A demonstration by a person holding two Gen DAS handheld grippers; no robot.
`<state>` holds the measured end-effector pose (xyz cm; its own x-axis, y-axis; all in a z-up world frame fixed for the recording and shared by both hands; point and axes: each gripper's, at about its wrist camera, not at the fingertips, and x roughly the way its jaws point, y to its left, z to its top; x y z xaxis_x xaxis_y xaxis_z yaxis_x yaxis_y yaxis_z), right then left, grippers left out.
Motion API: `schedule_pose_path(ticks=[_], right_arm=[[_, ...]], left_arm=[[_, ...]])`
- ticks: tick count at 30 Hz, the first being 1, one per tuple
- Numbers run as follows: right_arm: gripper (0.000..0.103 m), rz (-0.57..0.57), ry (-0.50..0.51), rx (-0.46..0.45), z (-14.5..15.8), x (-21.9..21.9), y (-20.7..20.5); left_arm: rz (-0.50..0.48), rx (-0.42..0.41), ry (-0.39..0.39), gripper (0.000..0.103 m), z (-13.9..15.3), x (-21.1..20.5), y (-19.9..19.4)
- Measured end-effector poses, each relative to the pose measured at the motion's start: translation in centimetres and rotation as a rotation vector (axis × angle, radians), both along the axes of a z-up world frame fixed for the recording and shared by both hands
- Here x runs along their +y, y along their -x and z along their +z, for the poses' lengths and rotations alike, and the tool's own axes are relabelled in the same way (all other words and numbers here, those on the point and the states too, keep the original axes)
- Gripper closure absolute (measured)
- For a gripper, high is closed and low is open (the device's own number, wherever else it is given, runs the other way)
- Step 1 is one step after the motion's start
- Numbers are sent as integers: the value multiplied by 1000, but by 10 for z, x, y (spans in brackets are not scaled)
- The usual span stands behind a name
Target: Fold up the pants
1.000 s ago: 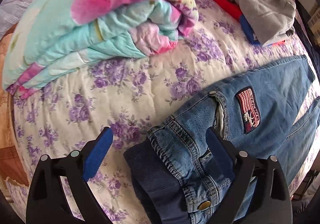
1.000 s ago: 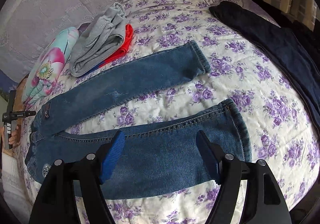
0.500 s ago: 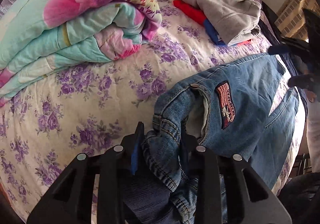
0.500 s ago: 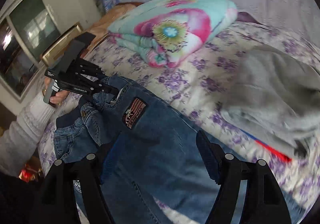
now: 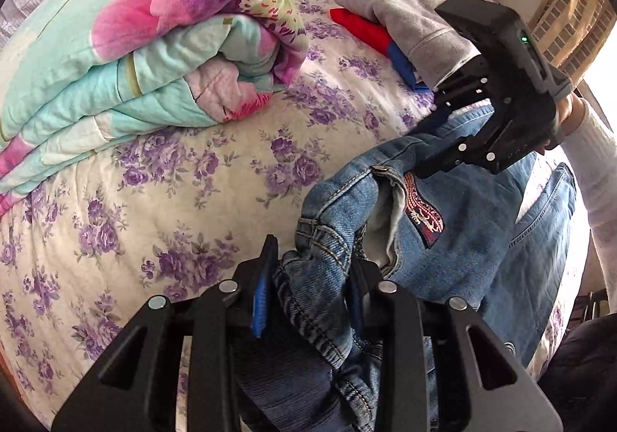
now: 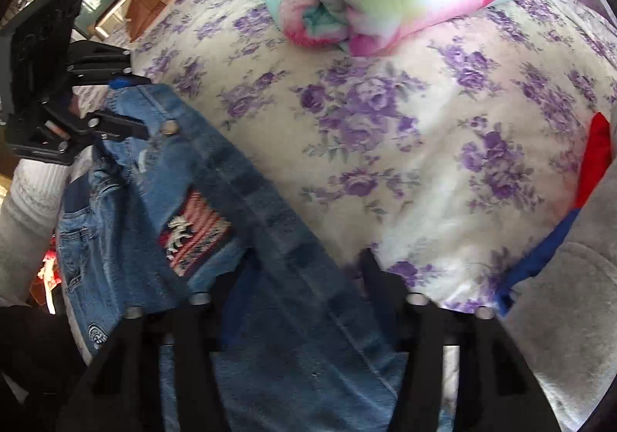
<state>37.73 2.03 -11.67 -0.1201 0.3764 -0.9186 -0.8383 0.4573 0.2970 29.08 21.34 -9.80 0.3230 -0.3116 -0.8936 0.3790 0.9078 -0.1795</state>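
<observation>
On the bed's purple-flowered bedspread [image 5: 185,170] lay one pair of blue denim pants [image 5: 474,239], waist end bunched and lifted, with a dark ribbed inner waistband showing, one metal stud at the pocket corner and one red striped patch [image 5: 422,214] beside the white-lined pocket opening. Left gripper [image 5: 308,278] had its jaws narrowed onto the gathered waistband, denim pinched between the blue pads [image 5: 262,293]. Right gripper [image 6: 297,274] sat over the upper leg edge of the pants; that view was motion-blurred, jaws looked fairly wide with fabric between them, couldn't tell if they were actually gripping. From the left wrist view it hovered just past the patch, fingers pointing down at the denim. Count otherwise: one folded floral quilt [image 5: 146,46] at the far side, one small stack of clothes [image 5: 408,27] with grey on top, red and blue below, just beside the pants.
</observation>
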Motion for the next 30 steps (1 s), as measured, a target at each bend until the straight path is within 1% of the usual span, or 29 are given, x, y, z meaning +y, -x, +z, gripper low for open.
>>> schedule_pose_path(ticks=[2,5,10,12,15,18,21,23,25,27,28,30], right_arm=[[86,-7,-12,-82,12,-3,11],[88,-56,-55,-157,35,-13,21],[88,-116,-85,-229,64,-30,43],[88,-128,-94,-251,73,-26,56],[88,-125,-122,-297,97,-33,89],[88,-137,-181,-302,110,-45,133],[88,-159,-211,-299,105,-55,187],[88,-165,-218,-305,96,-59,223],[88,-161,-203,-322,85,-57,257],[88,-156,-179,-328,69,-52,281],[88,-154,-162,-339,60,-48,290],[88,-168,-121,-337,41,-43,298]], left_arm=[[10,1,-9,72,-2,-1,-1],[21,-10,11,72,5,1,0],[30,-32,33,69,24,4,14],[37,-34,43,69,33,5,23],[16,-84,29,69,51,3,48],[-39,-151,9,69,69,-7,92],[-88,-182,4,68,72,-16,137],[-106,-193,-17,67,64,-21,167],[-119,-200,-49,67,53,-26,191],[-124,-201,-64,66,41,-26,208],[-124,-197,-58,66,36,-24,213],[-122,-186,-33,62,28,-19,221]])
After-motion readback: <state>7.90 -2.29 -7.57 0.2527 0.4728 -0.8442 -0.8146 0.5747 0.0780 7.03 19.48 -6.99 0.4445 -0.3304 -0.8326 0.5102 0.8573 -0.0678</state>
